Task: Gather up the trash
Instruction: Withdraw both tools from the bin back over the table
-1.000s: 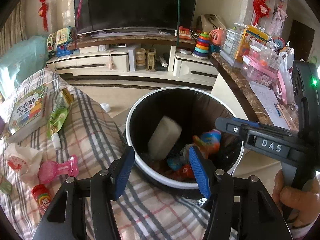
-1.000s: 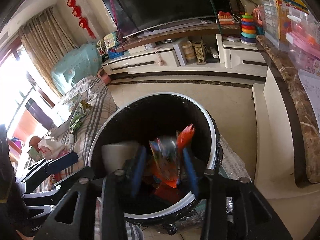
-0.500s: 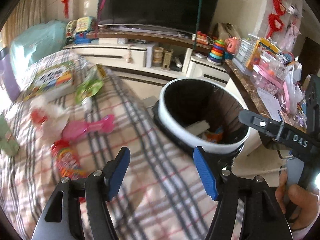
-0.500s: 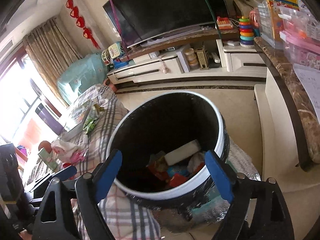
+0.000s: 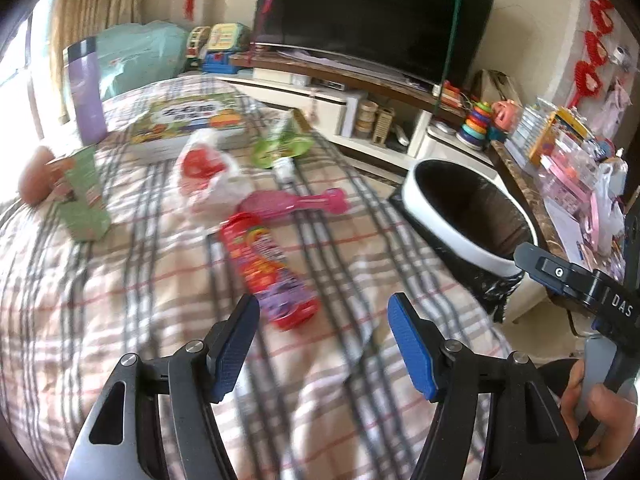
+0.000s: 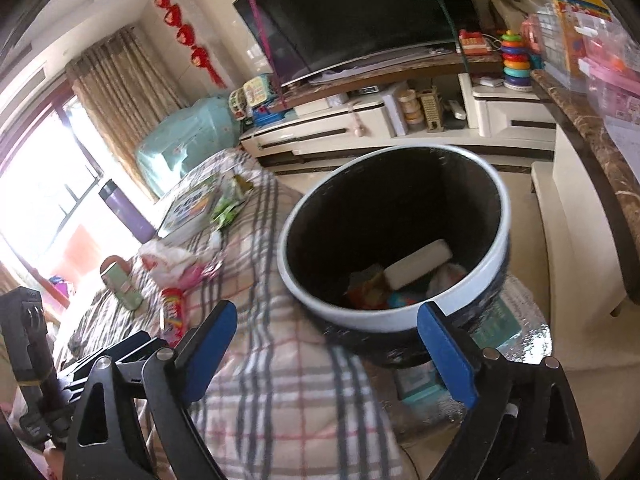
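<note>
The right gripper (image 6: pixel 332 344) has just opened its jaws, now empty, over the black white-rimmed bin (image 6: pixel 400 316) (wrapper dropped); the left gripper (image 5: pixel 324 344), jaws open and empty, nears the red snack tube (image 5: pixel 266 268) on the plaid-covered bed (image 5: pixel 120 300).

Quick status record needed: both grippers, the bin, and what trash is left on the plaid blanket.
left gripper: open, empty, above the plaid blanket, red snack tube just ahead
right gripper: jaws just opened wide, nothing between them, near the trash bin
bin contents: white block, mixed wrappers
on blanket: red-and-white bag, green pouch, green carton, pink toy
</note>
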The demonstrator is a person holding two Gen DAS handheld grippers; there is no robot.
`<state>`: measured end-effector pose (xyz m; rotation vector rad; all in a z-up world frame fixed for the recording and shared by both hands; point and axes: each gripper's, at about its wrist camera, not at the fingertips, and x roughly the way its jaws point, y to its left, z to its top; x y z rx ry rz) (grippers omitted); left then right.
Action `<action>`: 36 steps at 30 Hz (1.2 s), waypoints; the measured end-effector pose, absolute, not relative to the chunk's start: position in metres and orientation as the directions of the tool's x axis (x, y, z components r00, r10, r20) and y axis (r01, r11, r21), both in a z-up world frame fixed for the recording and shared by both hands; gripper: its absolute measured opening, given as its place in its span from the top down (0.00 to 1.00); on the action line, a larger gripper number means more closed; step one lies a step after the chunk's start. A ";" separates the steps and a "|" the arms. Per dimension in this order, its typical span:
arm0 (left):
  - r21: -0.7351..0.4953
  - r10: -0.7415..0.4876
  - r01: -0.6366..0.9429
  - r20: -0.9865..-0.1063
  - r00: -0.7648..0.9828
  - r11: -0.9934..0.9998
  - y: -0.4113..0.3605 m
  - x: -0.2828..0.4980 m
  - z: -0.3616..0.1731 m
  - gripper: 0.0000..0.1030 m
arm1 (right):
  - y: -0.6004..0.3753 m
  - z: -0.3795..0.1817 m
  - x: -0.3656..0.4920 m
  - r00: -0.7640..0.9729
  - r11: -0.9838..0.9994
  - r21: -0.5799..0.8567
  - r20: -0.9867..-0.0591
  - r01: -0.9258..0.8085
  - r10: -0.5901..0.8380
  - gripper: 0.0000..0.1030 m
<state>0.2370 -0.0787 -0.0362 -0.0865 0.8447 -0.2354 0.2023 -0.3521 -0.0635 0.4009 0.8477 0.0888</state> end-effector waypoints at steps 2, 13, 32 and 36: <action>-0.172 -0.228 0.150 -0.733 0.641 0.974 -0.071 0.231 -0.037 0.35 | -0.343 -0.064 0.200 0.658 0.921 0.384 -0.710 0.065 0.250 0.09; -0.190 -0.169 0.038 -0.745 0.646 0.981 -0.027 0.211 -0.039 0.35 | -0.293 -0.075 0.199 0.615 0.915 0.404 -0.717 -0.017 0.328 0.09; -0.181 -0.101 -0.059 -0.759 0.643 0.982 0.029 0.232 -0.037 0.33 | -0.222 -0.082 0.212 0.556 0.903 0.399 -0.720 -0.159 0.415 0.09; -0.171 -0.083 -0.072 -0.752 0.654 0.983 0.041 0.239 -0.028 0.24 | -0.214 -0.083 0.218 0.547 0.900 0.400 -0.720 -0.176 0.427 0.09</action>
